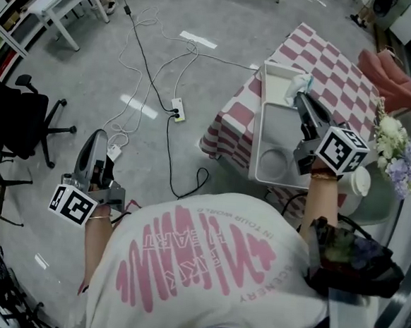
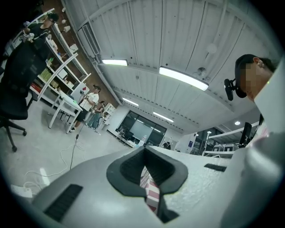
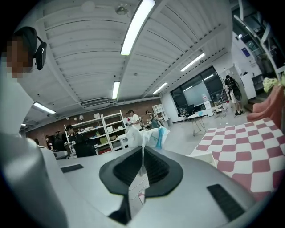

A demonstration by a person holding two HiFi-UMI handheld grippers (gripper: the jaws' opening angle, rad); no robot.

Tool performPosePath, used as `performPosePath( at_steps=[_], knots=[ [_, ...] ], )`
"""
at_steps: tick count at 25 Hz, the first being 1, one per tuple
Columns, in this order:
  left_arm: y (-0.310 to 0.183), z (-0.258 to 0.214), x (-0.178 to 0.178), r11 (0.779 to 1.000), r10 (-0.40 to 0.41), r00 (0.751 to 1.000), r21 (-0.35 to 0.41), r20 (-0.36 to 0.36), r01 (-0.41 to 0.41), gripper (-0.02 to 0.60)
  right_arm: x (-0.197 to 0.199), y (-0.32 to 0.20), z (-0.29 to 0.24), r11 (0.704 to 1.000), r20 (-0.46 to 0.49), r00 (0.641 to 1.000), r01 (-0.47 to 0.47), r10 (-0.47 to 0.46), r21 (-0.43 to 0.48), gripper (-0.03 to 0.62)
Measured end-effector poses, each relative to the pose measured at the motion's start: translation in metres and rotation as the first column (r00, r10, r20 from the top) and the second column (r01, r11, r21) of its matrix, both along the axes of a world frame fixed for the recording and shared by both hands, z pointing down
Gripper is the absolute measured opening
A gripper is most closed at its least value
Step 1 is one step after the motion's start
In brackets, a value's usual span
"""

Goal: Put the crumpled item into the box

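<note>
The right claw (image 1: 300,98) is pinching the crumpled item (image 1: 301,84), a white wad with a blue streak. In the right gripper view the pads are pressing together on it and the wad (image 3: 147,133) is sticking out past the tips.

The claw is reaching away from the person along the long axis of the white box (image 1: 258,121), which is sitting on the checkered tabletop (image 1: 340,71). The item is hanging over the far end of the box. From the head view it seems to be inside the far rim rather than beyond it, though the steep angle is making that hard to fix. The open inside of the box is lying below the item and stretching back toward the person, so the coming move is probably a matter of lowering or letting go there, not of reaching further.

The left claw (image 1: 94,140) is hanging over the floor (image 1: 165,43), well apart from the box. Its pads are meeting with nothing between them. The right claw is by far the nearer to the box.
</note>
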State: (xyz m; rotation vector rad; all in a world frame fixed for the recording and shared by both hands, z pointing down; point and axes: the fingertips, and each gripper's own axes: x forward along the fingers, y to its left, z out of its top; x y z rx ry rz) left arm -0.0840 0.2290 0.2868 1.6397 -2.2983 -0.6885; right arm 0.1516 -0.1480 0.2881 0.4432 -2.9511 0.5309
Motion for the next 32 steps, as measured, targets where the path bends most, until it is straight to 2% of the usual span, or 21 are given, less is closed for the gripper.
performPosePath(
  at_steps=[9, 20, 25, 32],
  knots=[
    [-0.019, 0.019, -0.003, 0.996, 0.073, 0.996, -0.043, -0.056, -0.076, 0.008, -0.003, -0.010, 0.031, 0.999, -0.083, 0.996, -0.042, 0.041, -0.009, 0.014],
    [-0.043, 0.041, -0.011, 0.989, 0.140, 0.985, -0.035, -0.104, -0.145, 0.008, -0.001, -0.011, 0.044, 0.997, -0.143, 0.987, -0.069, 0.071, 0.016, 0.014],
    [-0.075, 0.060, -0.014, 0.968, 0.240, 0.962, -0.044, -0.129, -0.248, 0.008, -0.003, -0.032, 0.061, 0.992, -0.175, 0.976, -0.127, 0.129, 0.020, 0.014],
    [-0.132, 0.067, -0.074, 0.958, 0.283, 0.945, -0.006, -0.165, -0.288, 0.008, -0.020, -0.063, 0.076, 0.977, -0.219, 0.954, -0.212, 0.206, -0.002, 0.014]
  ],
)
